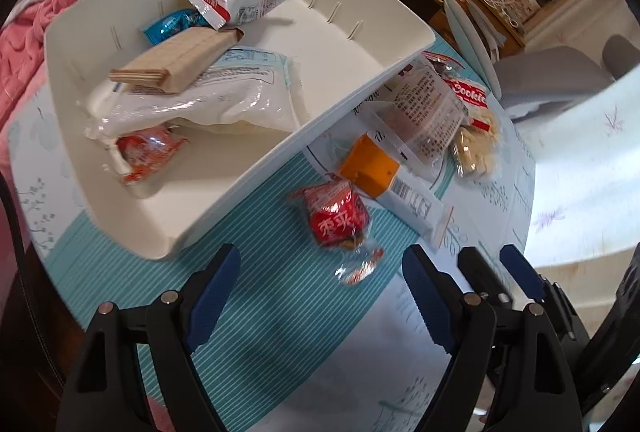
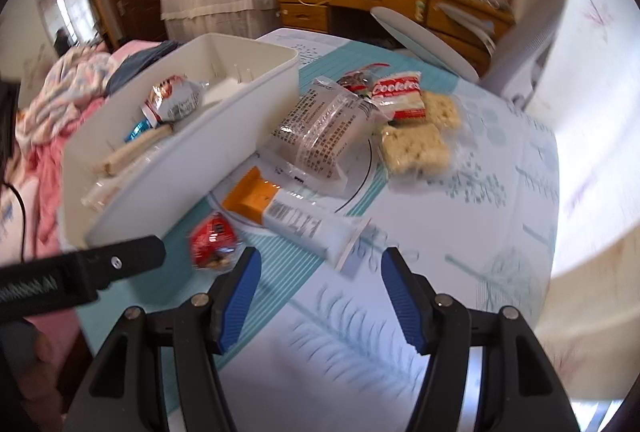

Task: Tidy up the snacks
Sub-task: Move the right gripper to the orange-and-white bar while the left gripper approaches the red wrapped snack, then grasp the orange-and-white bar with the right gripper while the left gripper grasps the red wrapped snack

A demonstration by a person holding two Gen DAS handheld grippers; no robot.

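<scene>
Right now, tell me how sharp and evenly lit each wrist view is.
Left wrist view: mostly sharp; print on the red candy is readable, glare on the clear bag in the white bin, daylight washing out the right side.
Right wrist view: motion-blurred; the red candy smears, the cookie pack is soft, right edge overexposed.

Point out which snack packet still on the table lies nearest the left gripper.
The small red foil-wrapped candy with white characters, lying alone on the striped teal mat just ahead of the open left gripper. The orange-and-white packet and the cookie packs lie farther off.
</scene>
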